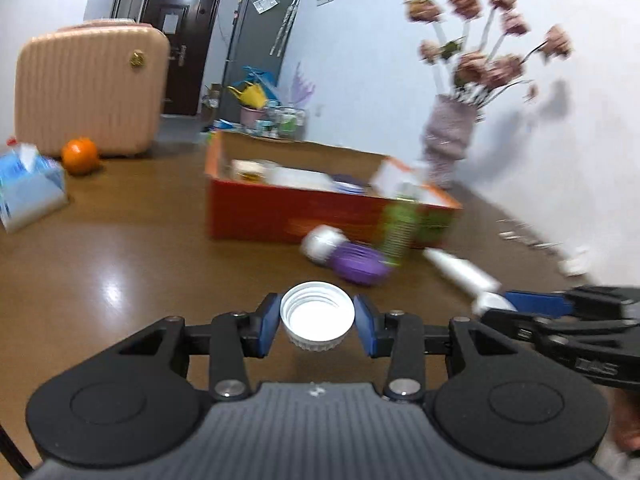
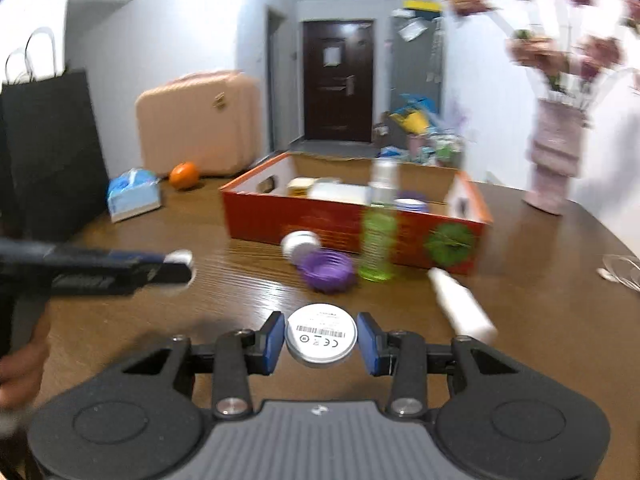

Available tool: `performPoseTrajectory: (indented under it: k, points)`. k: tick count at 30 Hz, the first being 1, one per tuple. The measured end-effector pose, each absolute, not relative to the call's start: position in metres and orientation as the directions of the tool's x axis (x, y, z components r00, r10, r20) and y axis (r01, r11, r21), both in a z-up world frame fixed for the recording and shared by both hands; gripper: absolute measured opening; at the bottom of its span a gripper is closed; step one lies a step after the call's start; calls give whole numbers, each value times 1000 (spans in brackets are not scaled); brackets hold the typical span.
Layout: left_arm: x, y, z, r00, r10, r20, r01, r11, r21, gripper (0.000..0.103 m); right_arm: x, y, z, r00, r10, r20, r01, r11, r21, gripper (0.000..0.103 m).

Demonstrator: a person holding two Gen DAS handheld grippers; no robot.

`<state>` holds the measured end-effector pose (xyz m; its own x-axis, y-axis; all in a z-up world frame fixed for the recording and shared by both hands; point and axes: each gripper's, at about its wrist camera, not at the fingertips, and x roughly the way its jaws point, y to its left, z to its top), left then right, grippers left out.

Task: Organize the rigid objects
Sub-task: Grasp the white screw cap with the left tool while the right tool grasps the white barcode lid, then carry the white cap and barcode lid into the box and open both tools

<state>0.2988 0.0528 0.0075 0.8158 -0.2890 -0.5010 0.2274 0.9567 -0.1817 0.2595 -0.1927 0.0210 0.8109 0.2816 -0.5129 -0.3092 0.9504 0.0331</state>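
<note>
My left gripper (image 1: pixel 317 322) is shut on a white screw cap (image 1: pixel 317 314), its open side facing the camera, above the brown table. My right gripper (image 2: pixel 321 340) is shut on a round white tin (image 2: pixel 321 335) with a barcode label. Each gripper also shows in the other view: the right gripper (image 1: pixel 494 304) low on the right, the left gripper (image 2: pixel 180 264) on the left. Ahead stands a red cardboard box (image 2: pixel 280 216) with several items inside. In front of it are a white jar (image 2: pixel 300 244), a purple ribbed bowl (image 2: pixel 328 270), an upright green bottle (image 2: pixel 376 240) and a lying white tube (image 2: pixel 460 304).
A pink vase (image 2: pixel 554 160) of flowers stands at the back right by the wall. At the back left are a pink suitcase (image 2: pixel 200 128), an orange (image 2: pixel 184 175), a blue tissue pack (image 2: pixel 132 194) and a black paper bag (image 2: pixel 48 152). White cables (image 2: pixel 620 270) lie at the right edge.
</note>
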Motion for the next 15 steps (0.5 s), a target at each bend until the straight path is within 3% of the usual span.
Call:
performPoseTrajectory:
  k: [4, 15]
  points:
    - [247, 17, 7, 801, -345, -489, 243, 934, -261, 41, 231, -224, 18, 821, 281, -497, -290, 955, 62, 39]
    - [214, -19, 31, 824, -285, -490, 239, 959, -155, 41, 219, -252, 13, 824, 342, -452, -314, 939, 138, 39]
